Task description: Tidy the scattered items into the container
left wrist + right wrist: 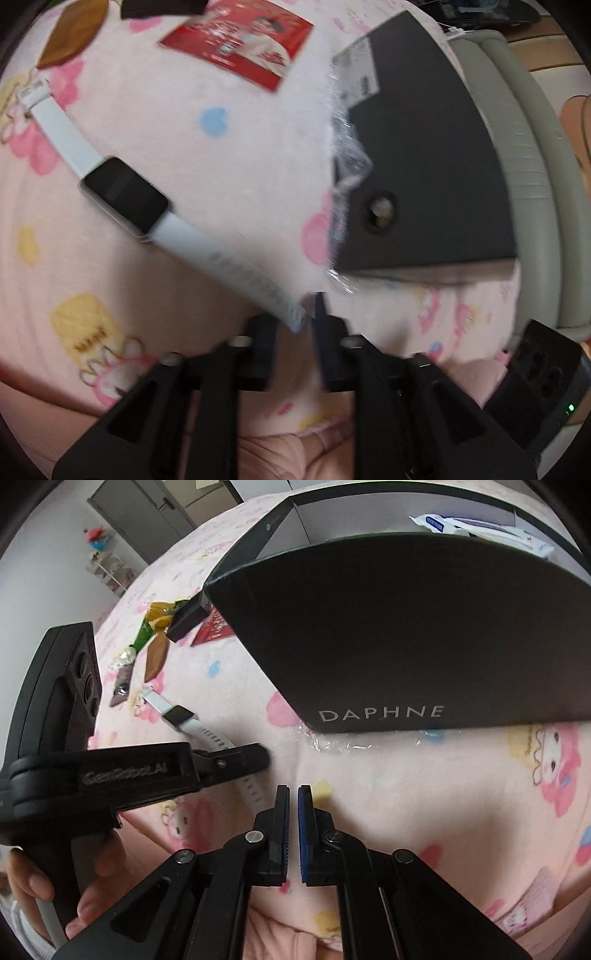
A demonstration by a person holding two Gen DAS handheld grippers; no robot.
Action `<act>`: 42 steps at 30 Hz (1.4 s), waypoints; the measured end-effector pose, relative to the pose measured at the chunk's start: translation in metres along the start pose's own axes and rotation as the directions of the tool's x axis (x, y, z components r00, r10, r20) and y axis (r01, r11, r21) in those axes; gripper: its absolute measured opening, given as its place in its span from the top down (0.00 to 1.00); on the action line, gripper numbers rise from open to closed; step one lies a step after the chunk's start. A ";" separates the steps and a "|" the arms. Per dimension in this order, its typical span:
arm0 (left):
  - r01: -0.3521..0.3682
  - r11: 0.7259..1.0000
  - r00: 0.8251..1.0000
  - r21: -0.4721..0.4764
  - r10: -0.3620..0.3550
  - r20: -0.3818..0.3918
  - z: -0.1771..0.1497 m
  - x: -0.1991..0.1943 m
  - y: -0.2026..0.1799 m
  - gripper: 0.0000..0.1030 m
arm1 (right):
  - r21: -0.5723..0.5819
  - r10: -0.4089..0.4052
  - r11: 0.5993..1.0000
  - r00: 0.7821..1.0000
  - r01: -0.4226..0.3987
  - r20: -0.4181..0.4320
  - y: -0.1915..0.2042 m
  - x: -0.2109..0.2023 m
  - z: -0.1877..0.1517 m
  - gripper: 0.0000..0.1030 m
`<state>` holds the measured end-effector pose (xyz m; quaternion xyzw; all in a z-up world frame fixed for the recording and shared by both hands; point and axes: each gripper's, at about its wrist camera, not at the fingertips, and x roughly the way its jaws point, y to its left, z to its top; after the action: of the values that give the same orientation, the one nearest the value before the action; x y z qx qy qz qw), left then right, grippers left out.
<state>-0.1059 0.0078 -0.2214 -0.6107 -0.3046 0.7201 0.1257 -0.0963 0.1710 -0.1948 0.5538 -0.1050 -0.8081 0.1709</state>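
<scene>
Two grippers here: left gripper is parted around the white strap end of the watch, not clenched. Right gripper is nearly closed, holding nothing, with the black box just ahead of it.

Under me spreads a pink blanket printed with cartoon figures, flowers and a blue dot, soft and lightly creased. Past its right edge in my left view I see a grey-green padded edge, ribbed along its length, and beyond that a strip of wooden floor. In my right view, far off, stands a grey door in a pale wall, and near it a small white shelf rack with colourful things on top, too small to tell.
</scene>
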 end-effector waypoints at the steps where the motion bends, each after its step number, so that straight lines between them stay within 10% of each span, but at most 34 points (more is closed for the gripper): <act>1: 0.011 1.000 1.000 -0.015 -0.011 -0.004 -0.001 -0.002 0.002 0.72 | -0.009 0.003 1.000 1.000 -0.003 0.005 0.002 0.000 0.000 0.97; 8: 0.058 0.988 0.998 -0.144 -0.052 0.043 -0.009 -0.038 0.031 0.70 | -0.021 0.119 0.993 0.992 -0.120 -0.052 0.021 0.021 -0.003 0.79; 14: -0.148 0.981 0.985 -0.126 0.157 0.064 0.018 -0.075 0.031 0.52 | 0.055 0.129 0.990 0.991 -0.127 -0.047 0.012 0.039 -0.001 0.75; 22: -0.280 0.929 0.950 -0.244 0.304 0.068 0.047 -0.066 0.068 0.52 | 0.069 0.047 0.996 0.998 -0.049 0.033 0.006 0.031 0.009 0.75; 29: -0.294 0.941 0.942 -0.171 0.315 0.118 0.041 -0.067 0.052 0.88 | 0.044 0.072 0.996 0.997 -0.072 0.013 0.015 0.037 0.007 0.75; 36: -0.289 0.955 0.947 -0.061 0.295 0.130 0.013 -0.069 0.028 0.93 | -0.063 -0.092 0.993 0.988 0.100 0.123 0.037 0.001 -0.001 0.75; 42: -0.210 0.976 0.974 -0.055 0.214 0.080 -0.019 -0.053 0.026 0.94 | 0.000 0.071 0.997 0.992 -0.072 0.100 0.033 -0.010 -0.002 0.75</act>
<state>-0.0713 -0.0370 -0.1953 -0.6111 -0.2594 0.7475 0.0210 -0.0860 0.1443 -0.1753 0.5090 -0.1347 -0.8279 0.1934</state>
